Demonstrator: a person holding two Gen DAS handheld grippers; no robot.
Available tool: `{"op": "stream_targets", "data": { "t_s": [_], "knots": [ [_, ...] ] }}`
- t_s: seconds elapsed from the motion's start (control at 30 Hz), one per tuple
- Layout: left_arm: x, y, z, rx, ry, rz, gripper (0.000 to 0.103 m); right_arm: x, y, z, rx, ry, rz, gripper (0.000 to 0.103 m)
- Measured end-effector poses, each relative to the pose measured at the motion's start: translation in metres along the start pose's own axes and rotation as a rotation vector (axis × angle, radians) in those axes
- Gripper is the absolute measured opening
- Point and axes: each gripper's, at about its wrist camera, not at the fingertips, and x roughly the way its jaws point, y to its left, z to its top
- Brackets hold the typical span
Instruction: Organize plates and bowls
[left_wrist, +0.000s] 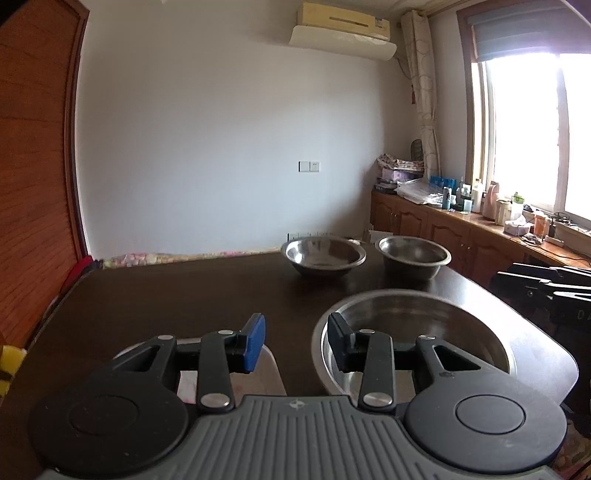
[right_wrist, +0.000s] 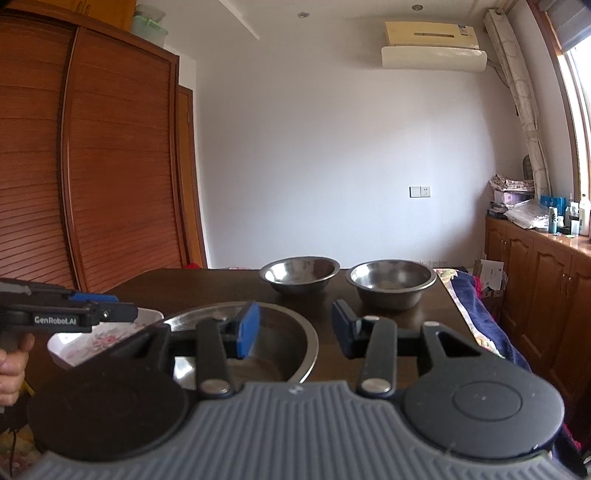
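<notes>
Hovering apart-jawed, the left claw straddles the large steel bowl's rim.

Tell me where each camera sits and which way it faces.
Left wrist: on the left gripper, facing across the dark table toward the white wall; its own open jaws show, the right gripper at the right edge.
Right wrist: on the right gripper, same heading; its open jaws, a hand.
Shared: large steel bowl, two far bowls, floral plate, air conditioner.
</notes>
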Motion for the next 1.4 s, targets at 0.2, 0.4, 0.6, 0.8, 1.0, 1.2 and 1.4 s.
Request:
{"op": "stream_targets", "data": {
  "t_s": [0.2,0.4,0.6,0.8,1.0,1.2,1.4],
  "knots": [
    [0.013,0.007,0.022,0.020,-0.018,0.000,0.074,0.015,-0.004,0.015,-0.028,0.013,-0.004,0.047],
    [0.037,0.015,0.042,0.047,-0.009,-0.017,0.076,0.034,-0.015,0.037,-0.060,0.026,-0.002,0.052],
    [0.059,0.022,0.056,0.058,0.006,-0.028,0.080,0.060,-0.027,0.053,-0.102,0.048,0.001,0.052],
    [0.085,0.021,0.073,0.080,0.025,-0.038,0.084,0.088,-0.037,0.061,-0.123,0.097,0.023,0.052],
    [0.114,0.026,0.091,0.076,0.053,-0.045,0.086,0.112,-0.042,0.075,-0.130,0.141,0.055,0.053],
    [0.146,0.029,0.104,0.086,0.086,-0.038,0.090,0.148,-0.050,0.086,-0.127,0.199,0.091,0.057],
    [0.179,0.033,0.105,0.094,0.142,-0.040,0.090,0.188,-0.055,0.087,-0.115,0.283,0.128,0.060]
  ]
}}
